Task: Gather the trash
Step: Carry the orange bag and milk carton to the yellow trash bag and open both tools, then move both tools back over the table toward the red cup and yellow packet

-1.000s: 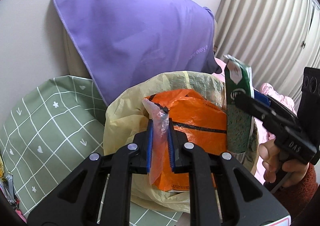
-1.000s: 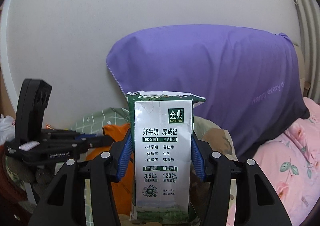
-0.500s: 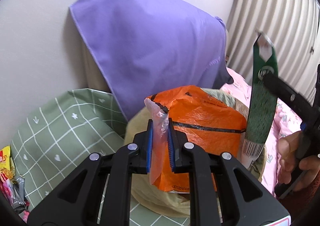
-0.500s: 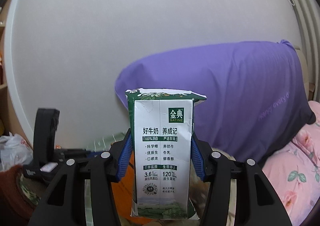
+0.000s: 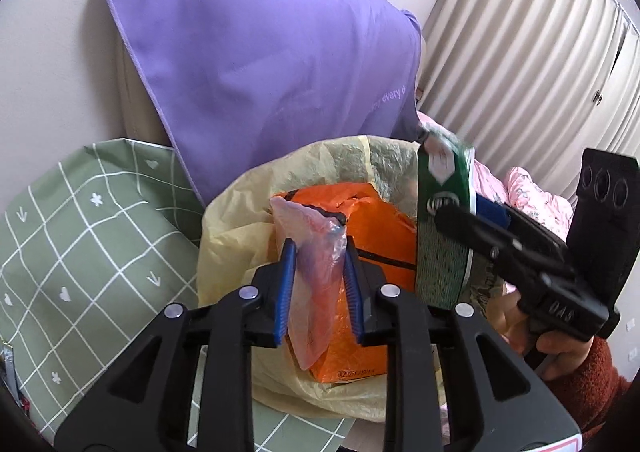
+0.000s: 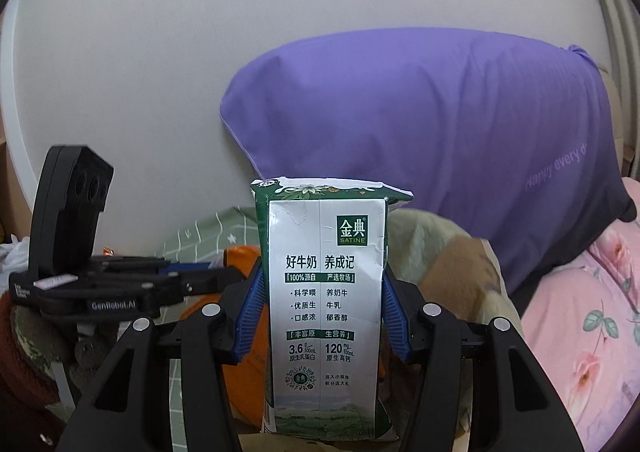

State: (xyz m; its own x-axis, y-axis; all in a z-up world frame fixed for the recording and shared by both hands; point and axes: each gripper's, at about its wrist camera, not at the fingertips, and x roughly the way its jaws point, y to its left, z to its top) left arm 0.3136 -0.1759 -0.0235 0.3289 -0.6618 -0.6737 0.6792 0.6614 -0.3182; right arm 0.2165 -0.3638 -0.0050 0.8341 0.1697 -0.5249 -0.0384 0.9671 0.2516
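My left gripper (image 5: 319,276) is shut on the pinkish edge of an orange plastic bag (image 5: 380,228), which sits inside a pale yellow trash bag (image 5: 240,219). My right gripper (image 6: 323,308) is shut on an upright green-and-white milk carton (image 6: 324,292). In the left wrist view the carton (image 5: 442,228) hangs over the right side of the yellow bag's opening, held by the right gripper (image 5: 472,217). In the right wrist view the left gripper (image 6: 224,276) sits at the left, by the orange bag (image 6: 240,372).
A purple cloth-covered object (image 5: 272,51) stands behind the bags against the wall. A green grid-patterned cloth (image 5: 80,252) lies to the left. Pink floral bedding (image 6: 580,332) is at the right, with curtains (image 5: 520,51) beyond.
The carton has come down from a raised position to the yellow bag's opening. The left gripper's view shifted back, showing the yellow bag's mouth more fully; it still grips the orange bag.
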